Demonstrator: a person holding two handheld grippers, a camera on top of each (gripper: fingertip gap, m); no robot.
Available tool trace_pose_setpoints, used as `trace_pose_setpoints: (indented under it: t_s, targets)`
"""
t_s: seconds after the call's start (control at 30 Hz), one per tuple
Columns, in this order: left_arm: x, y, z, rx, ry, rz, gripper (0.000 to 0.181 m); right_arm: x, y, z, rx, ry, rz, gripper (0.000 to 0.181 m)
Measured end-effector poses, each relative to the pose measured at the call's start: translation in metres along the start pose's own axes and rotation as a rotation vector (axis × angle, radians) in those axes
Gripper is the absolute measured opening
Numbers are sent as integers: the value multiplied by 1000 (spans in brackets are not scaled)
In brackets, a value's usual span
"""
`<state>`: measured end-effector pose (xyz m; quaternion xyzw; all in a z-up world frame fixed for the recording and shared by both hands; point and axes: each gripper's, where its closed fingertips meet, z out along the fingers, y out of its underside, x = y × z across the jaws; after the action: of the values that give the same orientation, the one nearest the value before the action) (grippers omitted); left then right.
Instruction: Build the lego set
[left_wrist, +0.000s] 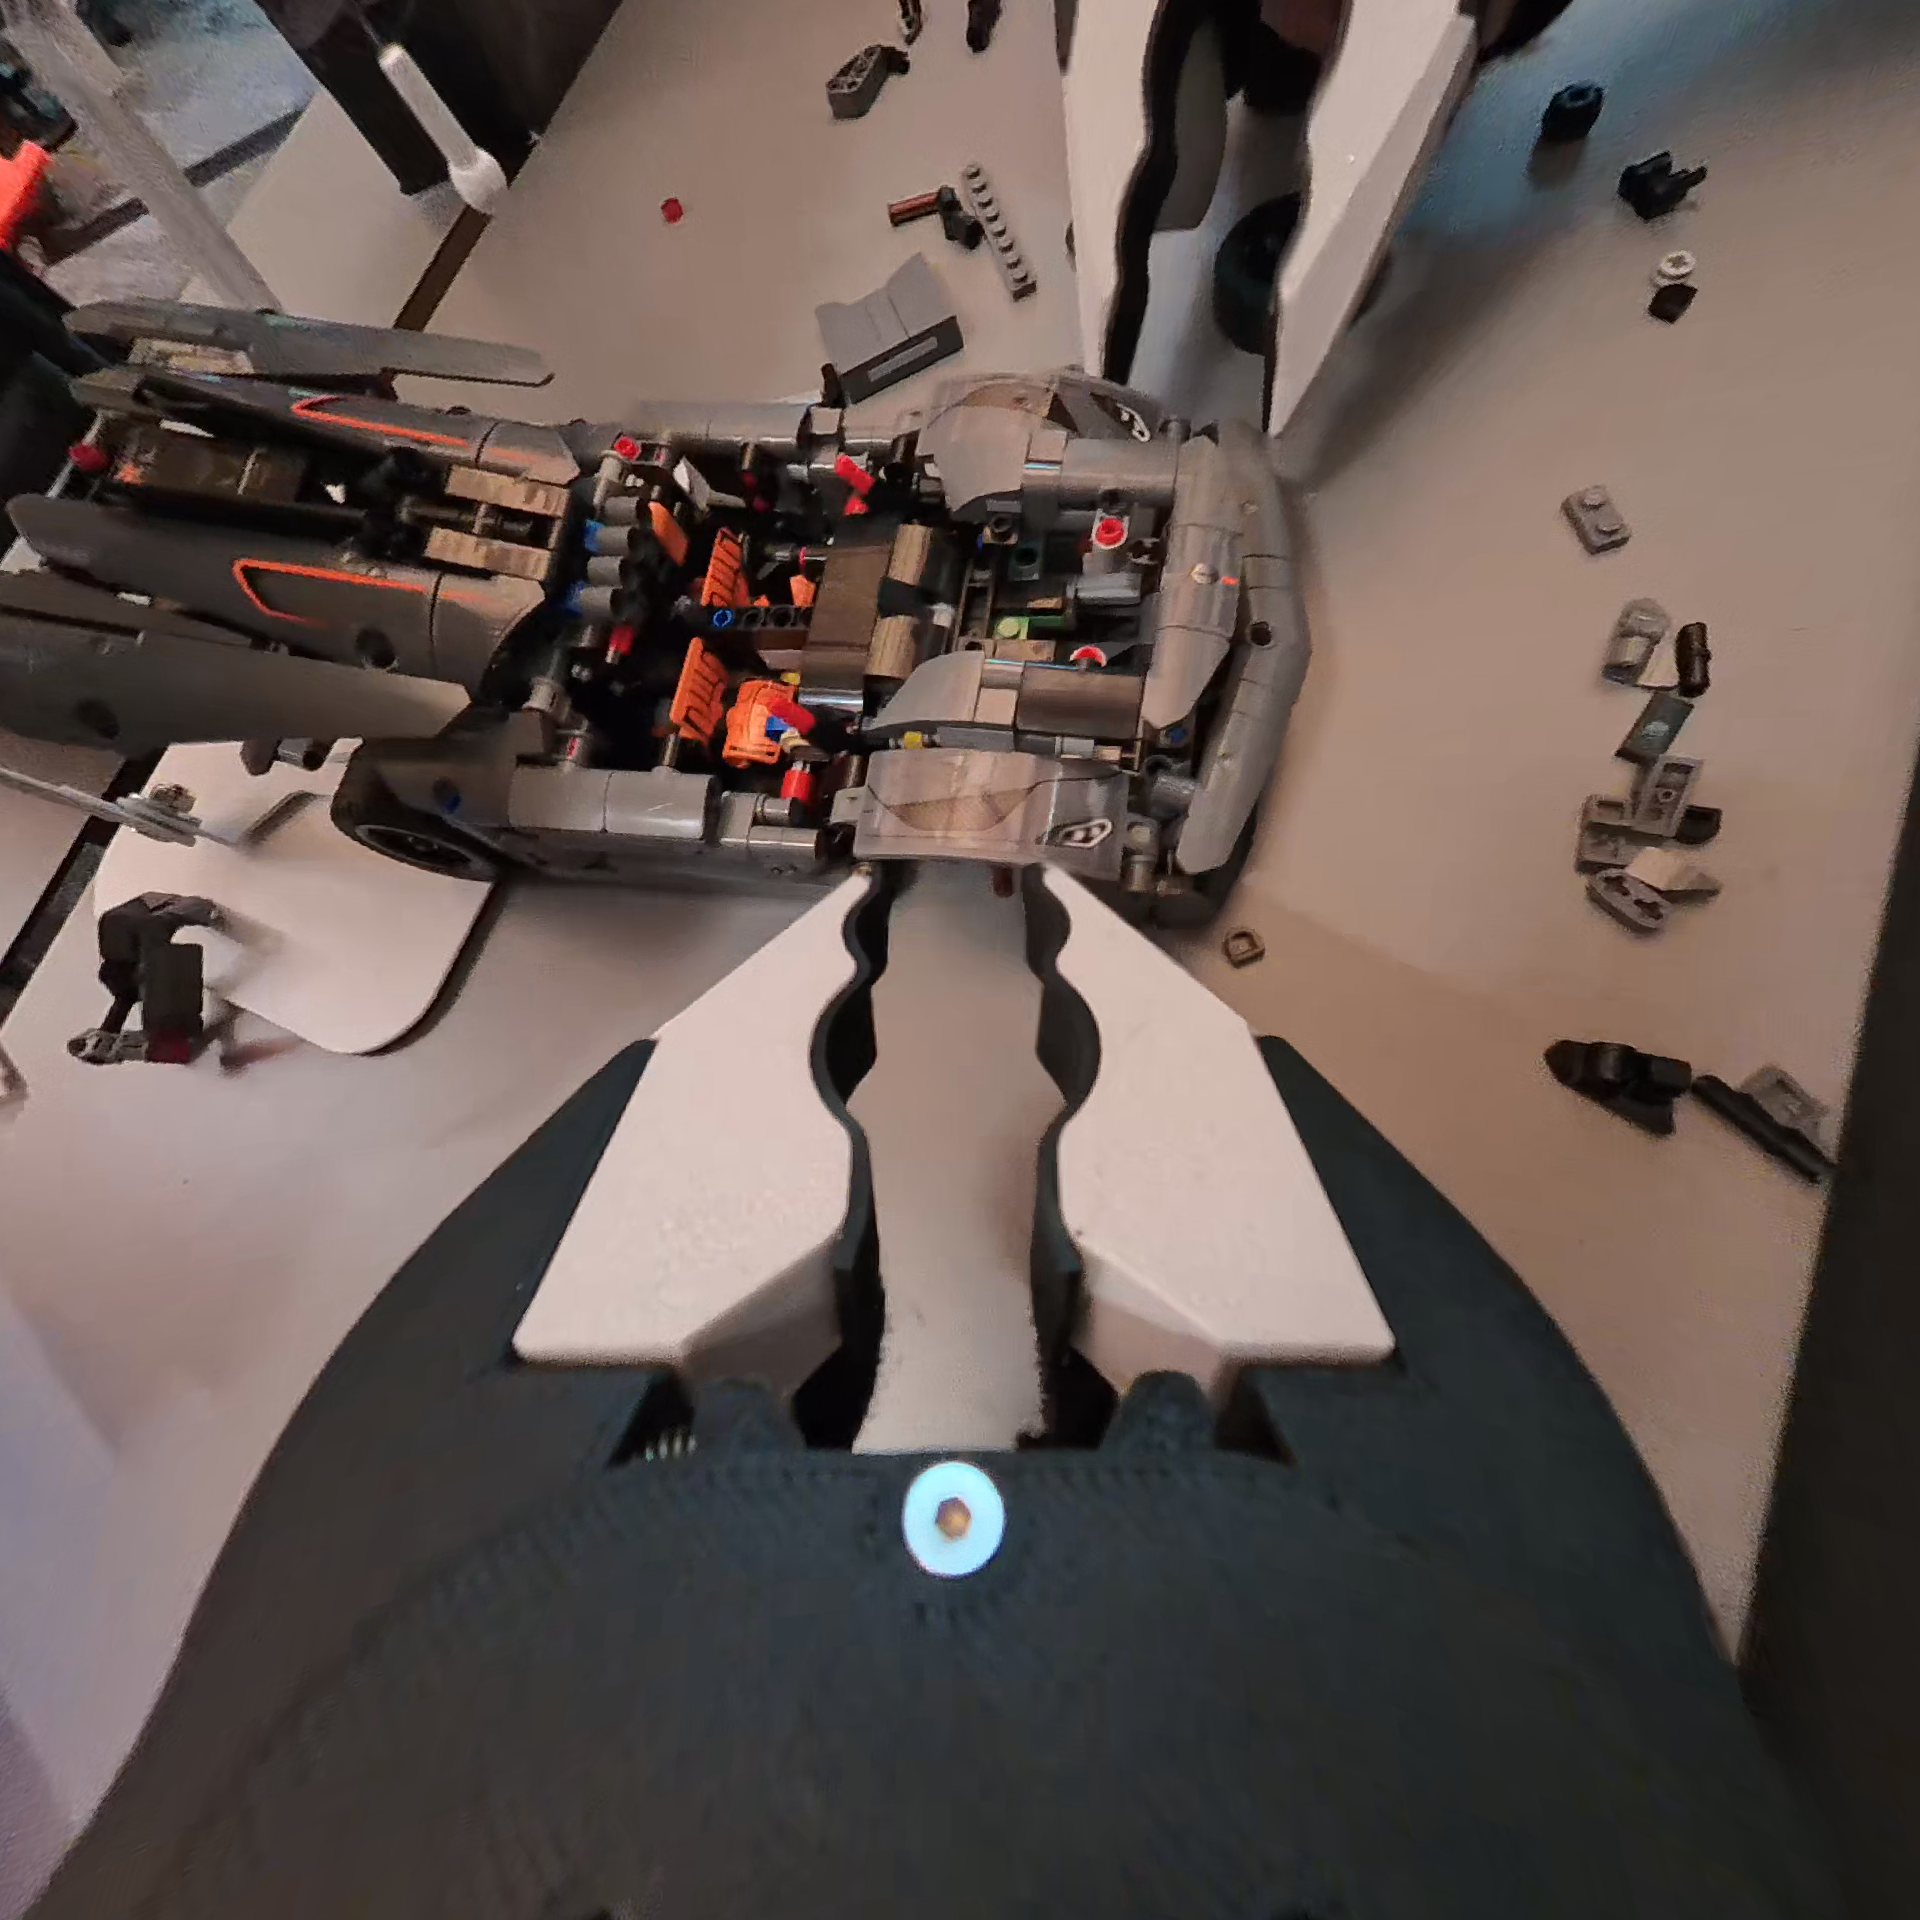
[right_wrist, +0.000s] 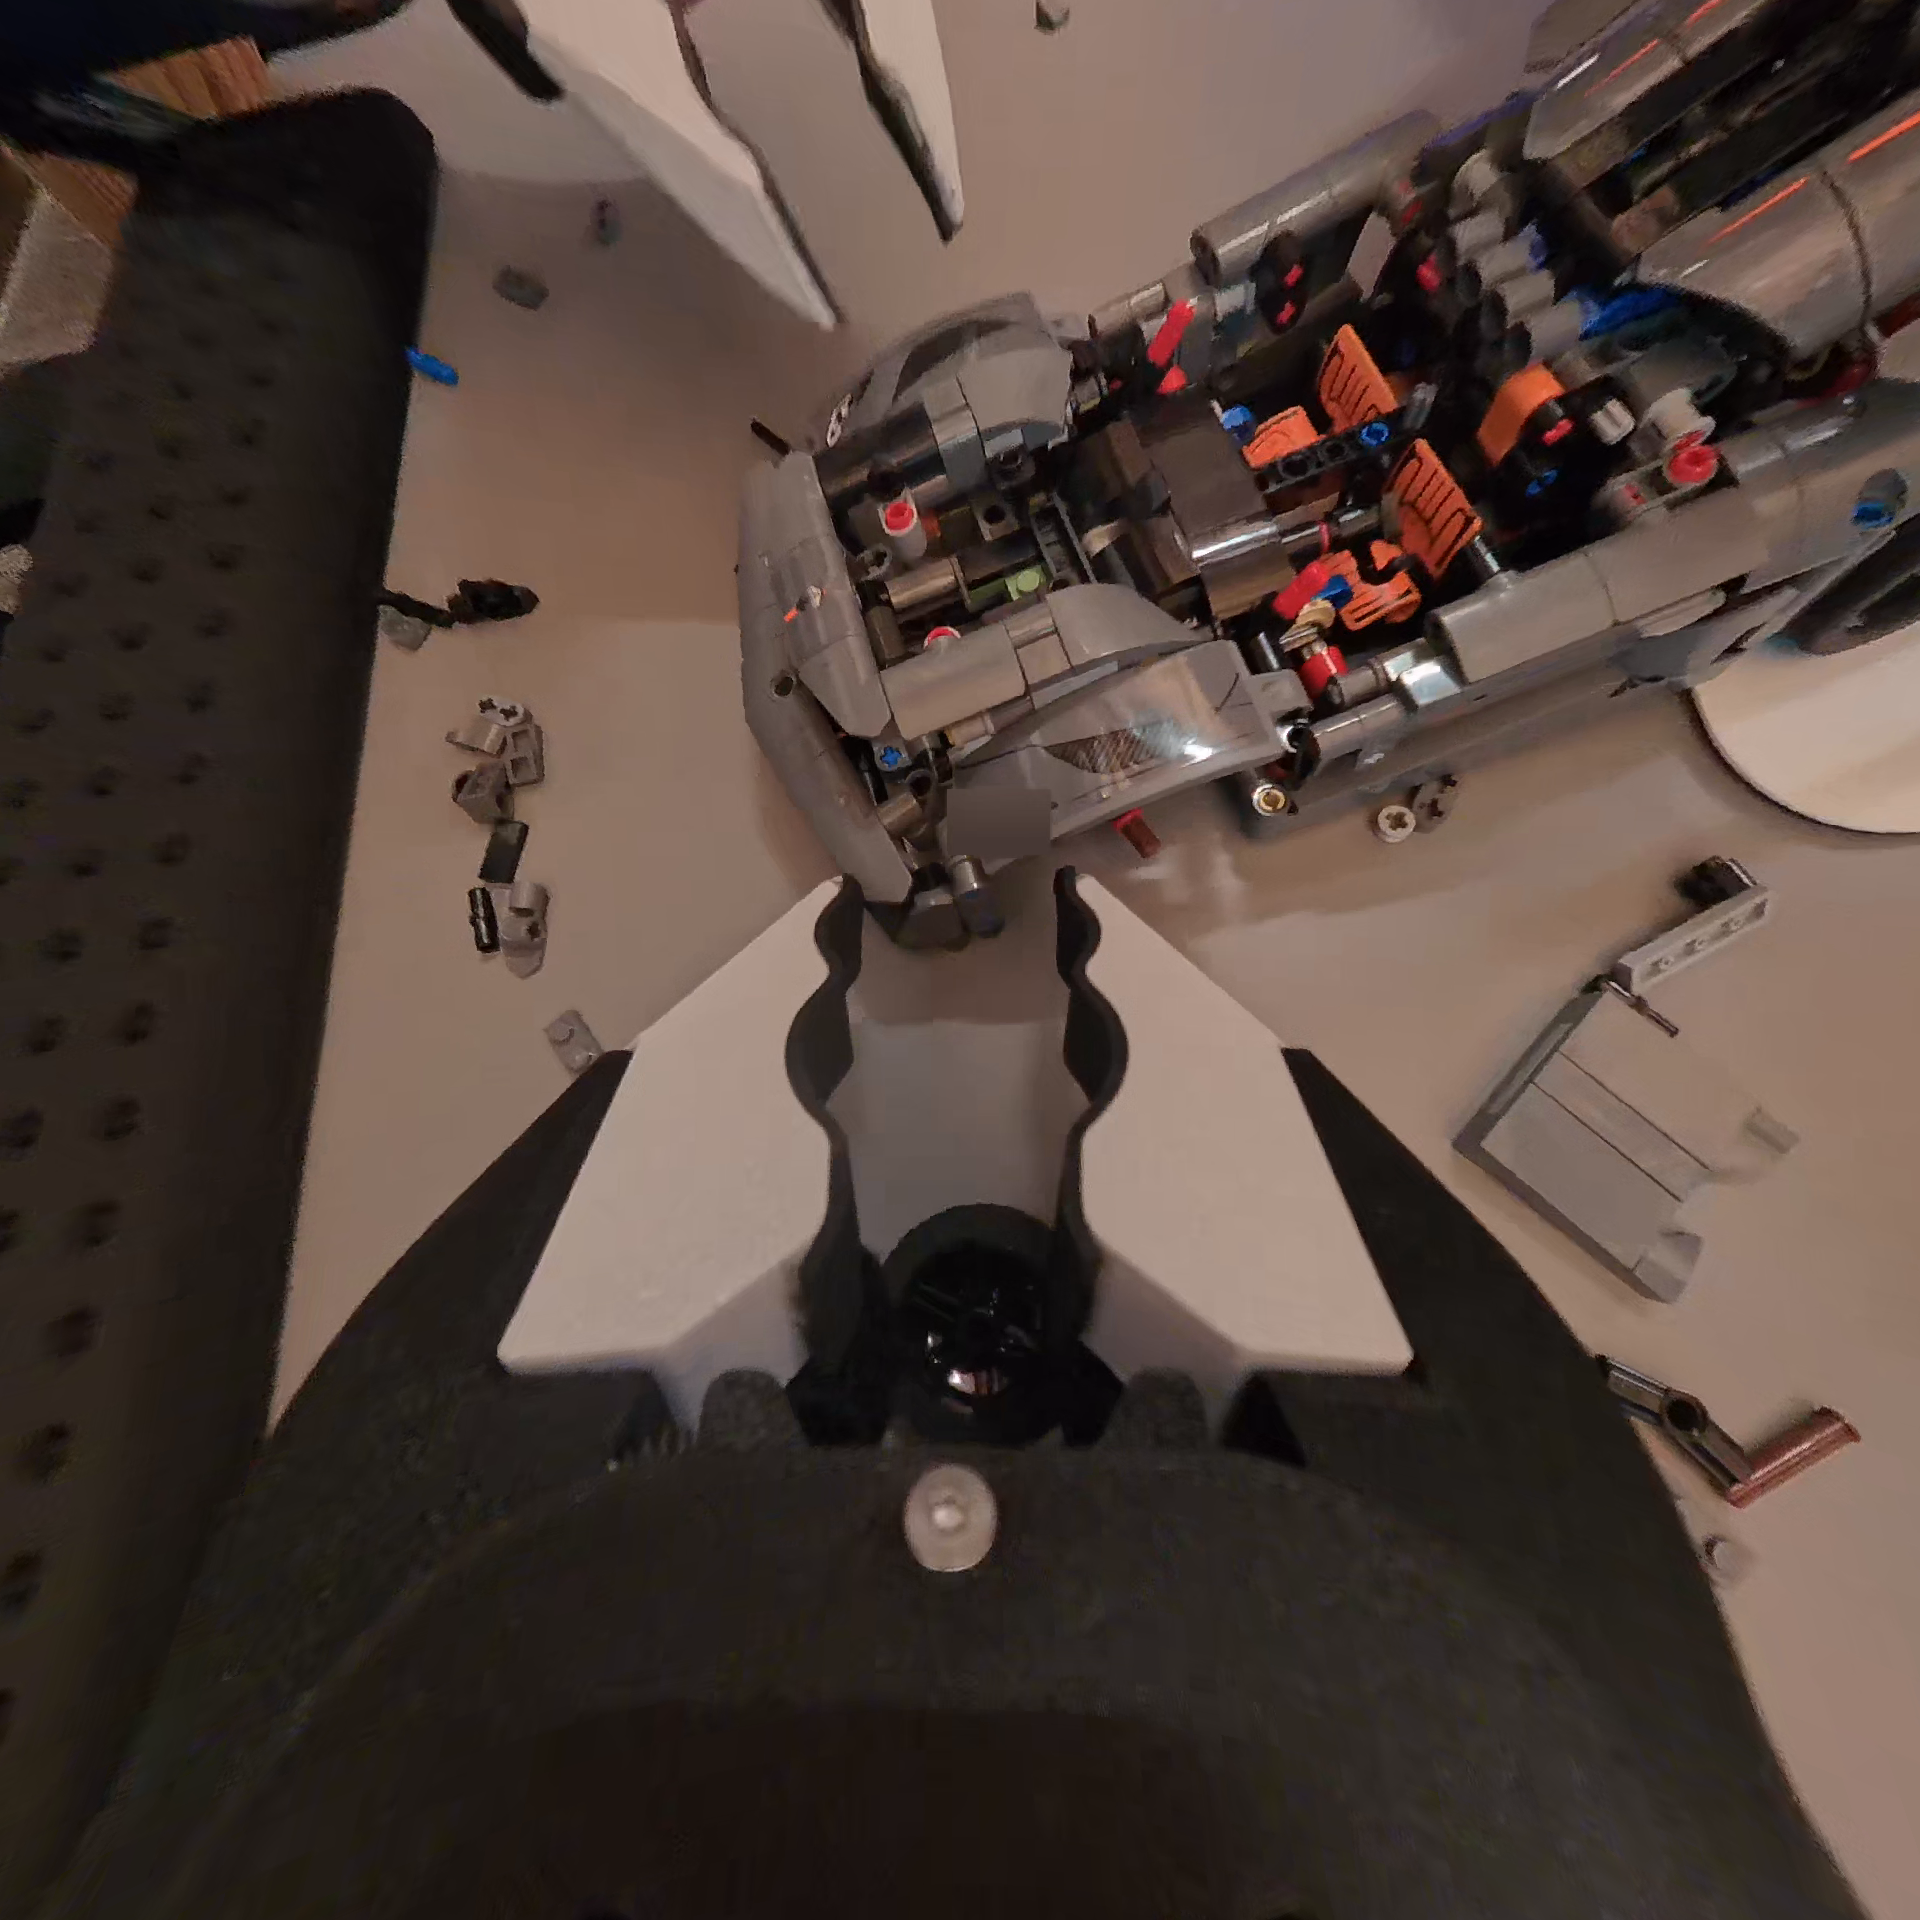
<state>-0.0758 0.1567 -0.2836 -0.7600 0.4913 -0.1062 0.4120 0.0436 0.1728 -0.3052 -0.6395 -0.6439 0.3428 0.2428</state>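
Deep between the right fingers sits a black wheel; left fingers spread.

Loose pieces beside car on table

White table, grey lego car, loose pieces
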Motion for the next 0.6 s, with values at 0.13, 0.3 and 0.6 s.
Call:
trace_pose_setpoints:
  t_s: [0.13, 0.3, 0.6]
  targets:
    - [12, -8, 6, -5, 25, 31, 30, 4, -4, -5, 29, 4, 28, 38]
    - [31, -31, 13, -20, 0, 147, 40, 6, -3, -4, 30, 13, 35, 37]
    - [52, -37, 54, -206, -58, 294, 30, 7, -1, -4, 31, 32, 23, 36]
